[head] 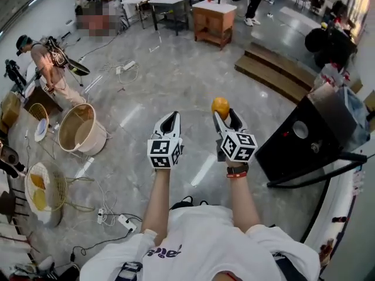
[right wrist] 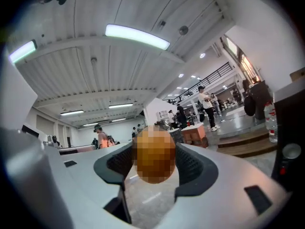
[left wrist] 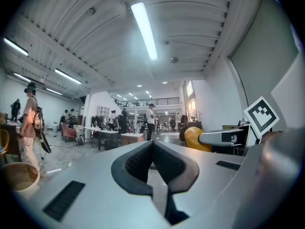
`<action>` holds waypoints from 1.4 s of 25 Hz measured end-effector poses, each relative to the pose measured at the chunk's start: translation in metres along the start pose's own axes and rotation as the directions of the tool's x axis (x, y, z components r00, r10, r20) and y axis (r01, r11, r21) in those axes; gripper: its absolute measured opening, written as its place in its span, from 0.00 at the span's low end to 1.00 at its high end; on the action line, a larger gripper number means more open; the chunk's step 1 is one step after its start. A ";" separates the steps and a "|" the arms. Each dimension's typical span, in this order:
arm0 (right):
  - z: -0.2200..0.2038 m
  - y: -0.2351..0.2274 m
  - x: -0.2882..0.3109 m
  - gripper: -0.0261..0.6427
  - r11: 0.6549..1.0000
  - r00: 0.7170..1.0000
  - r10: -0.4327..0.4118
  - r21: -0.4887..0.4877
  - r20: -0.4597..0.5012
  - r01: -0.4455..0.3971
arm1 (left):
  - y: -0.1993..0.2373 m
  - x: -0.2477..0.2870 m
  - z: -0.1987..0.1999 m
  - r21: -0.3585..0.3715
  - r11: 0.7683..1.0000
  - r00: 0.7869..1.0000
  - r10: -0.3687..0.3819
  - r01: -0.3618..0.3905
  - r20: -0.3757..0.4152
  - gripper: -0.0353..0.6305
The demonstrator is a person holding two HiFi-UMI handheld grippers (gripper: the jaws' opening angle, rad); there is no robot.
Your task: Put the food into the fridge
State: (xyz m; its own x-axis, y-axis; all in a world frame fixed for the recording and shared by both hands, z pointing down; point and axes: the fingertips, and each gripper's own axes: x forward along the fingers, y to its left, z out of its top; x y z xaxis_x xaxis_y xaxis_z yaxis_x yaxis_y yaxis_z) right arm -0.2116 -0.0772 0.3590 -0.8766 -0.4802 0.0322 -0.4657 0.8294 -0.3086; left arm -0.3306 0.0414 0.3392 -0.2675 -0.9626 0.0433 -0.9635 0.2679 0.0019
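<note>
**A:** Start with the head view. Which step is this?

**B:** I'd call it the carry. The right tongs (head: pixel 227 119) are clamped on an orange fruit (head: pixel 220 107), which sits right at their tips, in the air above the floor. The left tongs (head: pixel 170 120) are just beside them, to their left, pressed together with nothing in them.

**A:** And the fridge?

**B:** A black cabinet (head: pixel 304 139) stands to the right of the right tongs, well apart from them. That's probably it, though I can't see a door from here. More food lies in a wire basket (head: pixel 41 186), far off to the left of the left tongs.

**A:** How are the arms?

**B:** Both forearms reach forward from the body, roughly parallel, with the tongs pointing away from the person. The right wrist wears a red band (head: pixel 237 173).

**A:** What about the left gripper view?

**B:** The pads meet with nothing between them. The fruit shows off to their right, pinched at the end of the other tongs.

**A:** And the right gripper view?

**B:** The fruit fills the gap between the pads, and both sides press on it. The jaws stand wide because the fruit is wide.

**A:** So what does the next move call for?

**B:** As I judge it, a turn to the right towards the cabinet. The empty left tongs could open the door while the right ones keep a steady grip on the fruit.
</note>
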 end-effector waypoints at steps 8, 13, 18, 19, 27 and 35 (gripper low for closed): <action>0.018 -0.074 -0.038 0.46 0.964 0.961 -0.267 0.021 0.076 0.266 | -0.067 0.074 -0.004 0.001 0.958 0.958 -0.287 0.287 -0.001 0.08; 0.019 -0.104 -0.073 0.46 0.906 0.898 -0.423 0.055 0.118 0.420 | -0.114 0.098 -0.011 0.008 0.886 0.886 -0.464 0.464 -0.015 0.08; 0.013 -0.115 -0.097 0.46 0.837 0.826 -0.548 0.080 0.134 0.542 | -0.146 0.117 -0.021 -0.016 0.800 0.799 -0.601 0.600 -0.026 0.08; 0.011 -0.117 -0.102 0.46 0.822 0.811 -0.569 0.078 0.136 0.564 | -0.153 0.119 -0.023 -0.024 0.781 0.781 -0.624 0.624 -0.026 0.08; -0.017 -0.122 -0.145 0.46 0.698 0.682 -0.715 0.098 0.151 0.710 | -0.205 0.114 -0.067 -0.060 0.620 0.617 -0.785 0.783 -0.057 0.08; -0.041 -0.136 -0.209 0.46 0.561 0.547 -0.828 0.147 0.126 0.815 | -0.255 0.096 -0.094 -0.046 0.488 0.482 -0.870 0.872 -0.101 0.08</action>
State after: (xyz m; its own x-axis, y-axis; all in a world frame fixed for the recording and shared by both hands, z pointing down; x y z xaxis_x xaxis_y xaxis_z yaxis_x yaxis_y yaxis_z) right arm 0.0302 -0.0780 0.4328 -0.0788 -0.9850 0.1532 -0.9575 0.0320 -0.2868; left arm -0.1098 -0.1155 0.4369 0.7109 -0.6929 0.1206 -0.7028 -0.7063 0.0844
